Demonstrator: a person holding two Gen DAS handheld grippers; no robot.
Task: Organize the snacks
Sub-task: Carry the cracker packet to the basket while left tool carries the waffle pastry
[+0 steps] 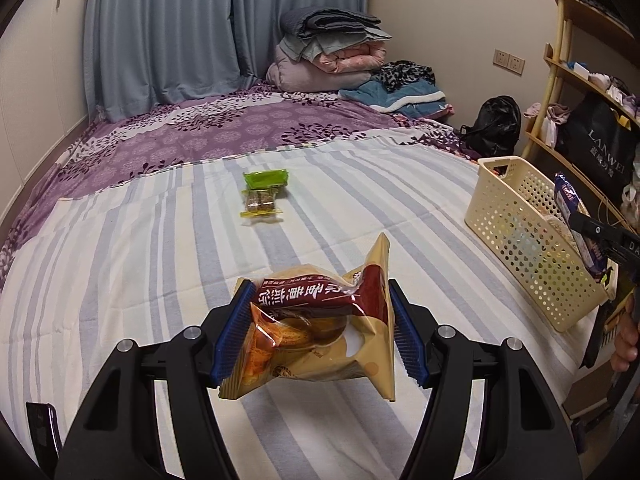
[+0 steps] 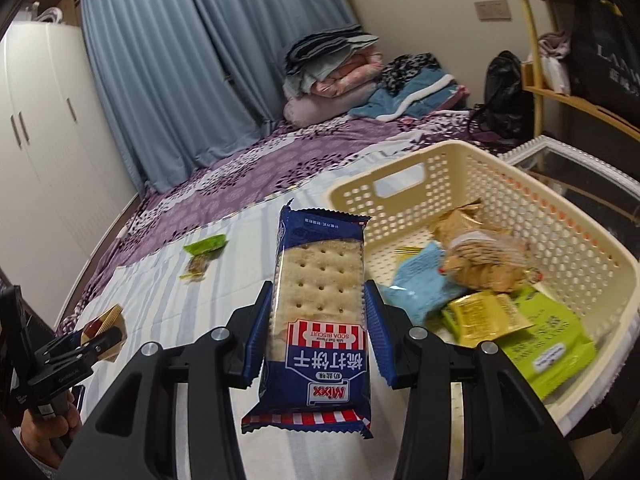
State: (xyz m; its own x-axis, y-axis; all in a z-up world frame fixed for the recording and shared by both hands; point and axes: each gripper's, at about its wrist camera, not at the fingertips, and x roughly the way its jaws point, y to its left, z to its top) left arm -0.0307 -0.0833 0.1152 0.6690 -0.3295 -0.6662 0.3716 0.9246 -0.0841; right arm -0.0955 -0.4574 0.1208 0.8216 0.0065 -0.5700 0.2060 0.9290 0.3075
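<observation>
cream basket [image 2: 460, 168], blue cracker packet [image 2: 320, 320], striped sheet [image 1: 160, 280]

Cream basket [image 2: 460, 160] holds snacks; green packets [image 1: 264, 192] lie on bed.

Blue curtains [image 1: 160, 40], bed [image 1: 120, 240], white wardrobe [image 2: 44, 128].

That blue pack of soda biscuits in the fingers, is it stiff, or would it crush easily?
The soda biscuit pack probably stays fairly stiff: it stands straight between the right gripper's fingers. Its glossy wrapper looks slippery. The crackers showing through would likely snap under a harder squeeze.
</observation>
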